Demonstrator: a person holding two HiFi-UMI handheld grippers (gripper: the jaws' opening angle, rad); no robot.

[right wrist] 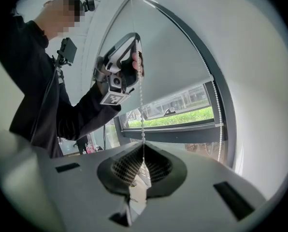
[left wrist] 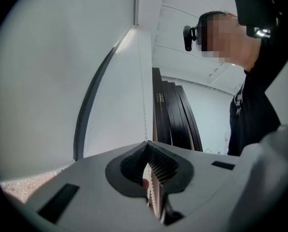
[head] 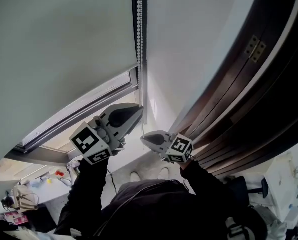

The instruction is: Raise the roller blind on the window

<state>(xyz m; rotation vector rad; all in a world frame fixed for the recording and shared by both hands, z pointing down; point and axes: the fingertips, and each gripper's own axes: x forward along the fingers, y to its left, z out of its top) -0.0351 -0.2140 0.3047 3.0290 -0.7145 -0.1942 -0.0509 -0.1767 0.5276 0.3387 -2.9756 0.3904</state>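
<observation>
The pale grey roller blind [head: 54,44] covers most of the window, with its bottom edge [right wrist: 182,88] above a strip of glass showing grass. A white bead chain [head: 139,24] hangs beside it. My left gripper [head: 137,113] is shut on this chain, which runs down into the closed pads [left wrist: 151,180]. Just below it, my right gripper [head: 144,138] is shut on the same chain [right wrist: 142,110], which enters its pads [right wrist: 142,170]. Seen from the right gripper view, the left gripper [right wrist: 129,57] sits higher on the taut chain.
Dark curved wooden door-frame mouldings [head: 249,94] with a brass hinge [head: 256,48] stand close on the right. The window frame [head: 64,129] is below the blind. Another chain strand [right wrist: 220,124] hangs along the frame's right side. A cluttered desk [head: 24,194] lies lower left.
</observation>
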